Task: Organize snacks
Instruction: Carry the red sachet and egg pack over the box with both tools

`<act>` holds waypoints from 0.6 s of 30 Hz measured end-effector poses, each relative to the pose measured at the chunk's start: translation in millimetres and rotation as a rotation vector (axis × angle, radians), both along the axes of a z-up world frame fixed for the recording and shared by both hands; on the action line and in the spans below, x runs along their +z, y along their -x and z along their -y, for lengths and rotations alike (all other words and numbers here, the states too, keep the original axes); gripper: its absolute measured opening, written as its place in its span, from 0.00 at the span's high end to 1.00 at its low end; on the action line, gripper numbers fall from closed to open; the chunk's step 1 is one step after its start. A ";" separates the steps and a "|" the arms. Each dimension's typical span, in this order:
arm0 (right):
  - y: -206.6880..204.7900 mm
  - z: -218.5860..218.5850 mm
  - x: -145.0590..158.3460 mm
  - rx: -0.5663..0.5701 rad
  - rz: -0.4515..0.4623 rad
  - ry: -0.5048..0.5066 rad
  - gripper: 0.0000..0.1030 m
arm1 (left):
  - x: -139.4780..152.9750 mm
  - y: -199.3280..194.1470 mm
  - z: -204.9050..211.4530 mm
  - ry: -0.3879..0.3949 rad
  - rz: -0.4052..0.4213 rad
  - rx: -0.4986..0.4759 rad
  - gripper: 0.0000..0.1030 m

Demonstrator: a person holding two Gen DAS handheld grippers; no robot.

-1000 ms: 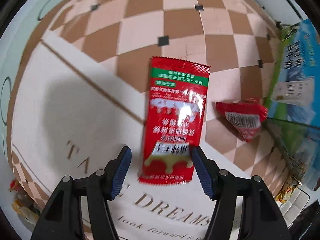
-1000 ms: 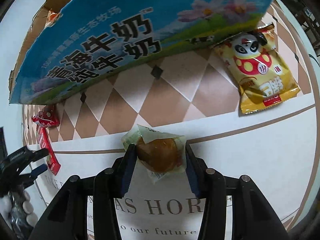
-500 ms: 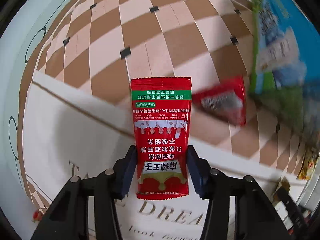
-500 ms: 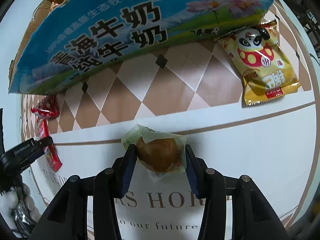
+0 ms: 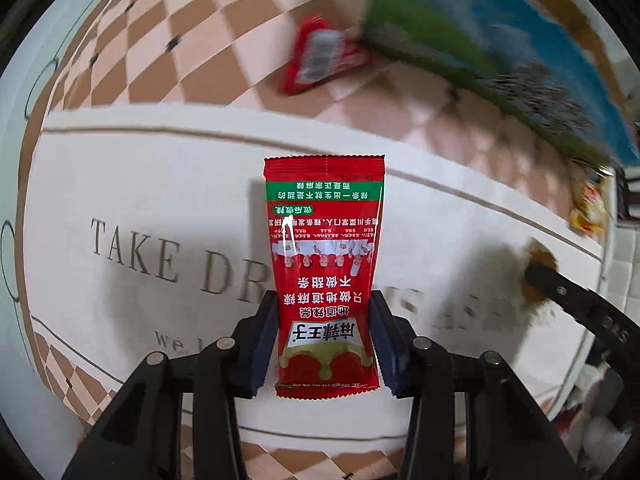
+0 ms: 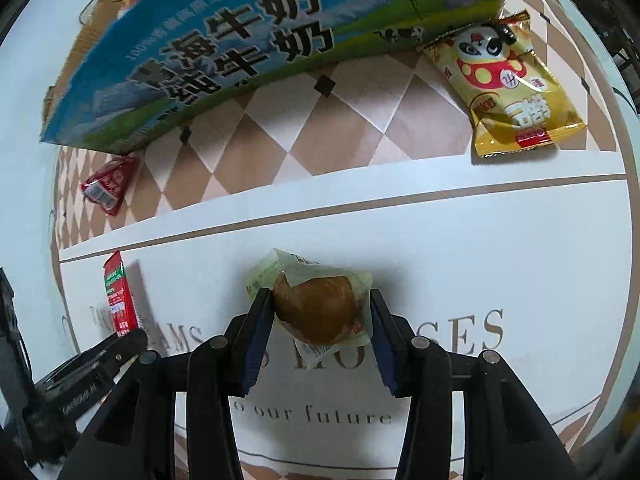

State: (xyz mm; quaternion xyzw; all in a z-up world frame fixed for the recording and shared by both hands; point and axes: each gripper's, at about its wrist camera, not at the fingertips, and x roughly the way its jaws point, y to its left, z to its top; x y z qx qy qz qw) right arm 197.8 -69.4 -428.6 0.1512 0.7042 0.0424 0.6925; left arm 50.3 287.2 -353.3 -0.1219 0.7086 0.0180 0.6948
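The blue milk carton (image 6: 248,52) stands open-topped along the far edge of the table (image 6: 520,240). In the left wrist view it has swung from the right rim toward the upper centre over the last second, so the left hand has turned toward it. Its inside is mostly hidden; one small wrapper seems to peep over the rim at the far left corner.

The yellow panda bag (image 6: 508,92) lies beside the carton's right end, and the small red pouch (image 6: 106,184) at its left end.

The left gripper (image 5: 325,338), spread a second ago, now pinches the red sachet (image 5: 325,268) above the table's near edge. The right gripper (image 6: 316,334) stays pressed on the wrapped bun (image 6: 316,308). Both snacks look ready to go into the carton.
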 end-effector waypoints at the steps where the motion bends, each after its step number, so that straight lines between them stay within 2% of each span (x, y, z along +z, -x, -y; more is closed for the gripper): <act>1: 0.3 -0.6 5.8 -0.002 0.006 -0.010 0.52 | 10.4 -0.4 2.4 0.016 0.021 -0.012 0.60; 6: -5.1 6.2 47.1 -0.009 0.068 -0.070 0.52 | 66.6 -16.4 24.5 0.070 0.129 -0.070 0.60; 7: -6.8 8.4 58.4 -0.012 0.083 -0.086 0.52 | 71.6 -27.1 12.9 0.080 0.146 -0.075 0.60; 12: -31.5 23.7 116.2 -0.015 0.176 -0.142 0.52 | 137.6 -70.0 38.2 0.131 0.262 -0.111 0.60; 16: -74.4 39.1 155.1 -0.029 0.243 -0.190 0.52 | 158.6 -118.1 43.3 0.148 0.274 -0.125 0.60; 18: -96.0 44.6 165.8 -0.032 0.262 -0.200 0.52 | 157.0 -139.0 46.2 0.132 0.262 -0.133 0.60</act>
